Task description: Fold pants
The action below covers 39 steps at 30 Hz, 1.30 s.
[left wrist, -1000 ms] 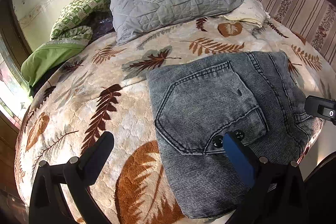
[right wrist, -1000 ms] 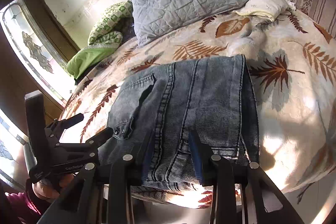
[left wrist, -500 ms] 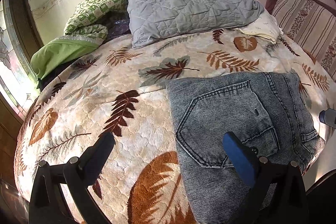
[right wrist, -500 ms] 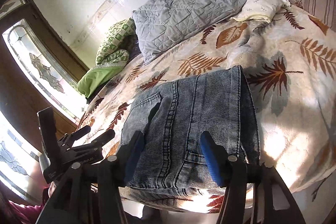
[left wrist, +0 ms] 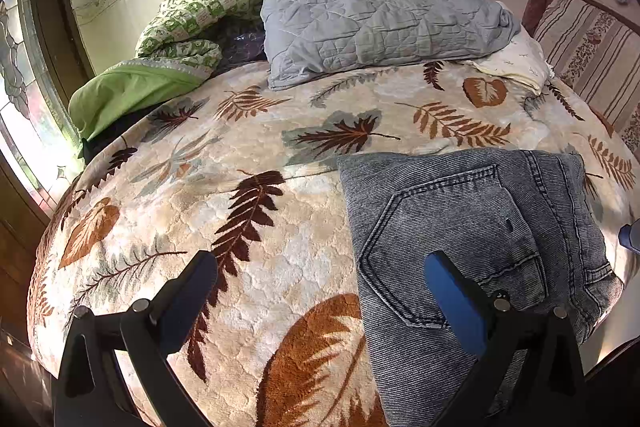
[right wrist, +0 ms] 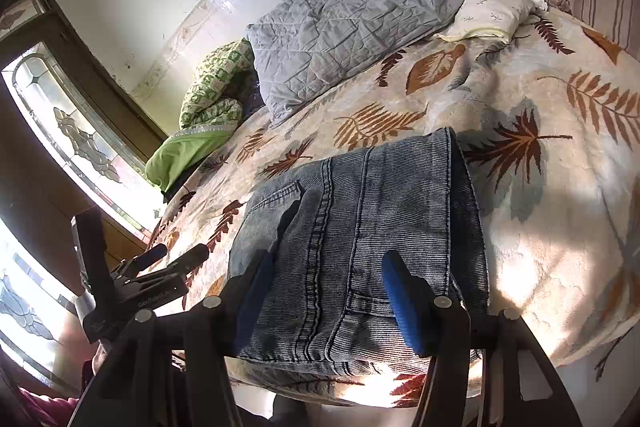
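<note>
The grey-blue denim pants (left wrist: 472, 239) lie folded into a compact rectangle at the near edge of the leaf-patterned bed, back pocket up. They also show in the right wrist view (right wrist: 360, 227). My left gripper (left wrist: 320, 287) is open and empty, raised above the bed, its right finger over the pants' left part. My right gripper (right wrist: 326, 287) is open and empty, held over the waistband end of the pants. The left gripper also shows in the right wrist view (right wrist: 160, 263), off to the left.
The bed is covered by a cream blanket (left wrist: 260, 211) with brown leaves. A grey quilted pillow (left wrist: 372, 19), a green patterned quilt (left wrist: 180, 35) and a cream pillow (left wrist: 516, 63) lie at the back by the wall. A striped headboard (left wrist: 592, 59) stands at the right. A window (right wrist: 72, 131) is at the left.
Both grippers have pulled back and up from the pants. My right gripper's fingers have opened wider and let go of the waistband. The pants stay folded on the bed.
</note>
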Each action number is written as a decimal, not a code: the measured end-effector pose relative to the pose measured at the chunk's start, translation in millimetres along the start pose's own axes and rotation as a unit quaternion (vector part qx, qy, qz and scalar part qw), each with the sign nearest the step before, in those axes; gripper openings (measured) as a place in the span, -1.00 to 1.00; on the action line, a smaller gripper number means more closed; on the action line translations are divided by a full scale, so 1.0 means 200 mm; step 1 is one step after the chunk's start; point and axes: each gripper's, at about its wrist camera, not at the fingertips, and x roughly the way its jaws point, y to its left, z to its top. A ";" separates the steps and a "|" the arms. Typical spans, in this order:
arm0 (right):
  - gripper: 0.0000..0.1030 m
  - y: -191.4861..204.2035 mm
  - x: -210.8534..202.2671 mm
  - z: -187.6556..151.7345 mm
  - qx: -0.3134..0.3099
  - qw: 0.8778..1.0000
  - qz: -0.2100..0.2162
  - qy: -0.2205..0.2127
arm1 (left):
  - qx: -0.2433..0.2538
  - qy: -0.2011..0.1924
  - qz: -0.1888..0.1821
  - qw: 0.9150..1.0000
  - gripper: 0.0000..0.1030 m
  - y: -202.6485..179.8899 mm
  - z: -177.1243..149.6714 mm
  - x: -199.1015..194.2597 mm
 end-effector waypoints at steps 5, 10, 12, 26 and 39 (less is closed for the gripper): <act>0.18 -0.04 -0.01 0.01 0.013 1.000 -0.005 -0.003 | -0.001 0.001 -0.001 1.000 1.00 0.00 0.00 0.00; 0.18 -0.06 -0.01 0.03 0.017 1.000 -0.014 0.002 | 0.001 0.006 -0.004 1.000 1.00 0.00 0.00 0.01; 0.18 -0.07 -0.01 0.04 0.018 1.000 -0.017 0.005 | 0.001 0.010 -0.007 1.000 1.00 0.00 0.00 0.03; 0.25 -0.37 0.05 0.20 0.083 0.994 -0.049 0.041 | -0.057 0.163 -0.149 0.974 1.00 0.11 -0.02 0.32; 0.25 -0.56 0.17 0.18 0.128 0.986 -0.005 0.109 | -0.065 0.200 -0.282 0.936 1.00 0.04 -0.01 0.37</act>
